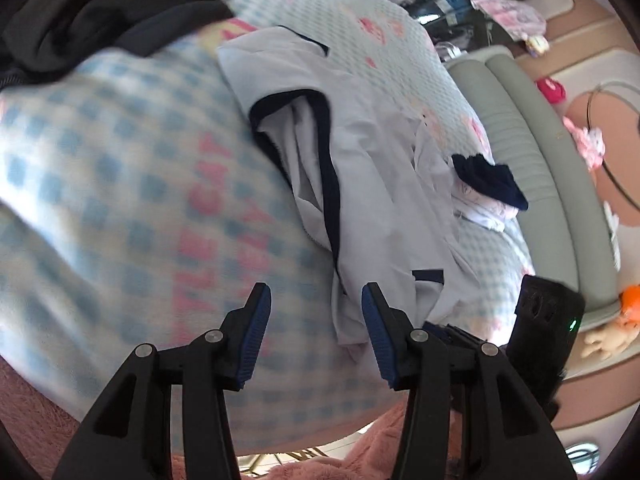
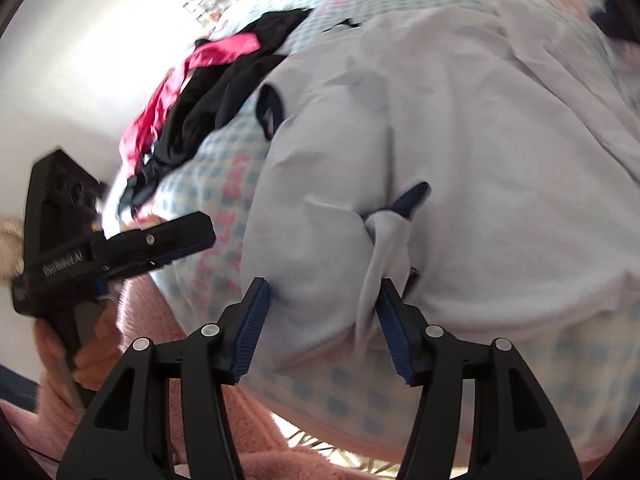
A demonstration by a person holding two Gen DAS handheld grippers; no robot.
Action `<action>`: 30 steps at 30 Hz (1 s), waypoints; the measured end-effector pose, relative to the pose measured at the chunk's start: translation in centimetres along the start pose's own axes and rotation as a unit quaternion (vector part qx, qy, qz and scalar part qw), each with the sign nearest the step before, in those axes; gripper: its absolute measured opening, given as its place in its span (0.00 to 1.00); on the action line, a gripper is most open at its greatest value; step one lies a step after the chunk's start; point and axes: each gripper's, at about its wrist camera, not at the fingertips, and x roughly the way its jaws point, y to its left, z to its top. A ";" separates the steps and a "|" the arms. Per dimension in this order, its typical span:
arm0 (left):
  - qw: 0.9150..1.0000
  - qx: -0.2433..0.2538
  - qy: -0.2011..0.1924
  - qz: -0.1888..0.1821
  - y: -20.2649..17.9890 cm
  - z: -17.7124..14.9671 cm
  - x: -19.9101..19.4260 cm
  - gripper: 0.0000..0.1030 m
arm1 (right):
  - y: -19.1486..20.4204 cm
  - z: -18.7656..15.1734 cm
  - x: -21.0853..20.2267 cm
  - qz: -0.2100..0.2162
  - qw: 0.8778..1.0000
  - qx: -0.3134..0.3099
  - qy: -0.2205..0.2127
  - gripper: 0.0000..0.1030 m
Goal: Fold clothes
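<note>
With both grippers' jaws open and empty over the pale shirt, regrip its near hem evenly before folding.

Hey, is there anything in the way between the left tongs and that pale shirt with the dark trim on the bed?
Nothing visible. The left tongs stand open over the checked blanket, and the pale shirt lies directly ahead, its near edge beside the right-side pad. The black clothes lie far off behind.
</note>
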 end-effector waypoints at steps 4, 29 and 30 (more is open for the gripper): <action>1.000 0.006 0.004 0.012 0.1 0.4 0.7 0.48 | -0.3 -0.2 -0.4 -0.049 0.999 -0.002 -0.014 0.12; 0.987 0.111 -0.030 0.115 -6.6 5.4 8.4 0.48 | -12.0 -1.8 -13.5 -0.099 0.978 0.143 -0.115 0.43; 0.986 0.107 -0.042 0.123 -6.4 5.7 8.0 0.48 | -11.9 -1.9 -13.2 -0.087 0.980 0.139 -0.109 0.51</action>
